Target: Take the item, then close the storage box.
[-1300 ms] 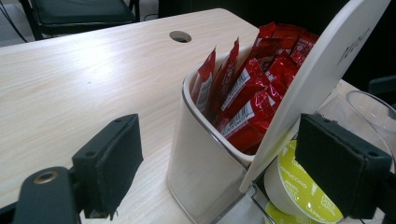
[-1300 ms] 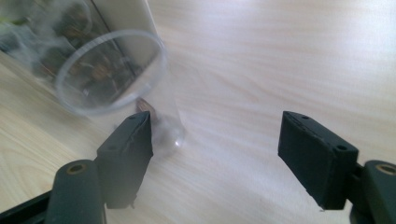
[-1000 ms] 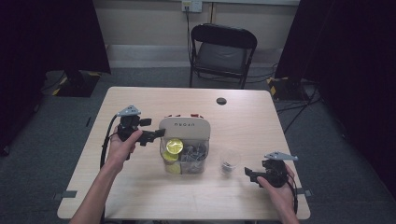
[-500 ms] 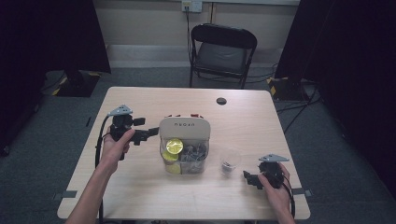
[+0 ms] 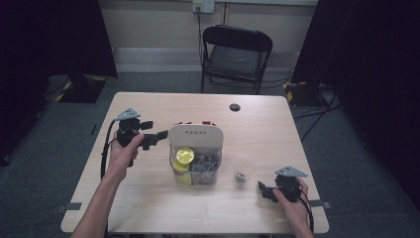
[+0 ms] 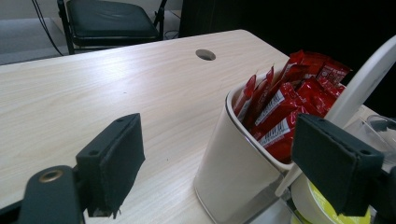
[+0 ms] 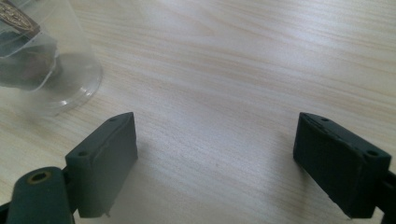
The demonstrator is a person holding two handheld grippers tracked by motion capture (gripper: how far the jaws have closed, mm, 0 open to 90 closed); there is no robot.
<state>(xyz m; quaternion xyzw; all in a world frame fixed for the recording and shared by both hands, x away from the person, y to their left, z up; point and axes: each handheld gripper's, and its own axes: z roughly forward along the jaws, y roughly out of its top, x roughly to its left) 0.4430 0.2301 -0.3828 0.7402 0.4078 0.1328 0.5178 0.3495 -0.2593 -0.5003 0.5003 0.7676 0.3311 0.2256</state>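
The left gripper (image 5: 161,135) has backed off one organizer (image 5: 195,144); both grippers' fingers spread.

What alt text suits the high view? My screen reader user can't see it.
A person at a wooden table holds the left gripper, open, beside a white organiser, and the right gripper, open, near a clear cup.
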